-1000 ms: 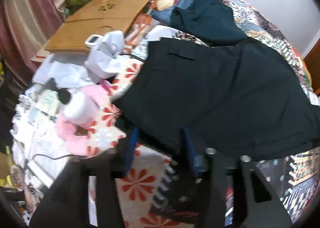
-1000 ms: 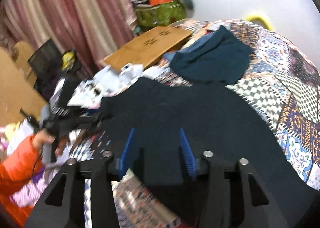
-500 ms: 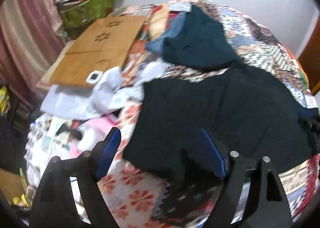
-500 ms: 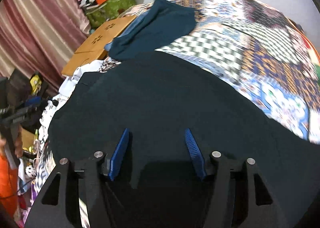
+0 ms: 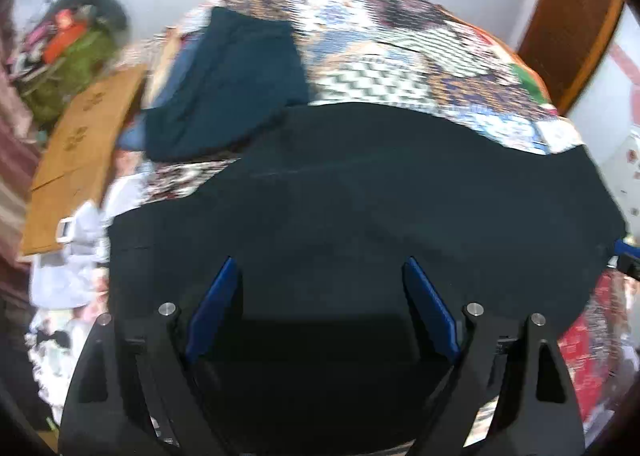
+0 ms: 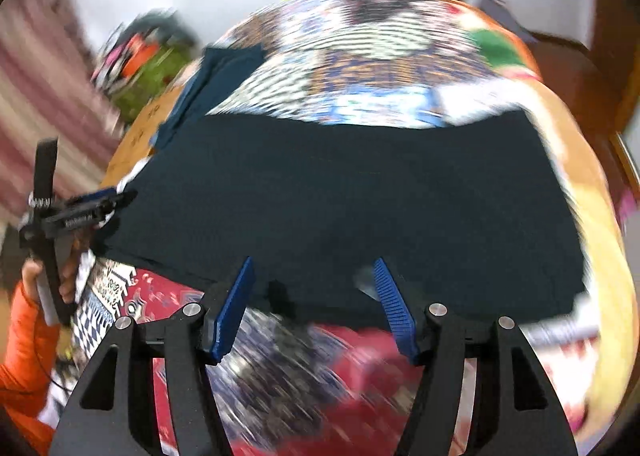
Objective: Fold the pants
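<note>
Dark pants [image 5: 360, 207] lie spread flat on a patchwork bedspread [image 5: 400, 55]; they also fill the middle of the right wrist view [image 6: 340, 191]. My left gripper [image 5: 320, 268] is open and empty, hovering over the pants' left part. My right gripper [image 6: 316, 268] is open and empty above the pants' near edge. The left gripper also shows from the side in the right wrist view [image 6: 116, 197], held in a hand at the pants' left end. A blue tip of the right gripper shows at the far right of the left wrist view [image 5: 626, 250].
A dark teal garment [image 5: 228, 87] lies behind the pants on the left. A brown board [image 5: 84, 151] and white clutter [image 5: 68, 264] lie at the bed's left side. A green bag [image 5: 76, 67] stands by the wall. A wooden door frame [image 5: 568, 23] is at right.
Both grippers have opened wider and swung right along the bed. The left one now hovers over the pants. The right one now sits at the pants' near edge. The views are motion-blurred.
</note>
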The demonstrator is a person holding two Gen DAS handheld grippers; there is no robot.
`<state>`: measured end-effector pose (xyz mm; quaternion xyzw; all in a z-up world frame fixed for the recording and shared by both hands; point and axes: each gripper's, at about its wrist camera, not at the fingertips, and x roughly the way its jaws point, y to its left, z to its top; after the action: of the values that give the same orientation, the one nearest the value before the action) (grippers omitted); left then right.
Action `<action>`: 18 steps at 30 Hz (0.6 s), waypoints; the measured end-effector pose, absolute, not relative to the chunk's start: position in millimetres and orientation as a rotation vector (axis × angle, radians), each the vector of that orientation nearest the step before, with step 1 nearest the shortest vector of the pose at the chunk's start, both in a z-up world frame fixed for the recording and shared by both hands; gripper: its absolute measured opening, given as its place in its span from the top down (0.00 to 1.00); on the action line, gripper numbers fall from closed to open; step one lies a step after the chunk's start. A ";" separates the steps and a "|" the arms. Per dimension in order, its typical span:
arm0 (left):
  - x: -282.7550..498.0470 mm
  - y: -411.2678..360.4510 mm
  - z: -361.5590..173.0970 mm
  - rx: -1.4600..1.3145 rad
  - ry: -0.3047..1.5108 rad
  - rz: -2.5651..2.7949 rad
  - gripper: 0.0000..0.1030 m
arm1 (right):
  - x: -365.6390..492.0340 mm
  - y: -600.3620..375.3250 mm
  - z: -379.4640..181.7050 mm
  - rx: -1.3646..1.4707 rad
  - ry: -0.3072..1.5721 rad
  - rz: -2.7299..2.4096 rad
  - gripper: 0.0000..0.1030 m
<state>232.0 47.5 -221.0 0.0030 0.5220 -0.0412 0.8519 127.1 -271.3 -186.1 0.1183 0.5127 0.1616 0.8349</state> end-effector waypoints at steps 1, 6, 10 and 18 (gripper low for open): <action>235.3 40.2 -221.6 -0.002 1.116 -0.114 0.17 | 120.9 -283.4 -188.9 0.273 1.092 0.304 0.42; 243.3 9.4 -222.3 0.046 1.112 -0.137 0.16 | 97.2 -331.0 -206.2 0.415 1.087 0.187 0.42; 247.4 -8.7 -224.8 0.052 1.122 -0.150 0.12 | 97.8 -348.5 -212.2 0.542 1.061 0.188 0.42; 250.5 -44.3 -225.8 0.114 1.106 -0.165 0.10 | 118.1 -357.5 -213.2 0.635 0.950 0.148 0.45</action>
<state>250.5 -44.3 -225.8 0.0540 0.5243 -0.0784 0.8462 118.1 -357.5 -213.2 0.3001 0.4493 0.0698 0.8386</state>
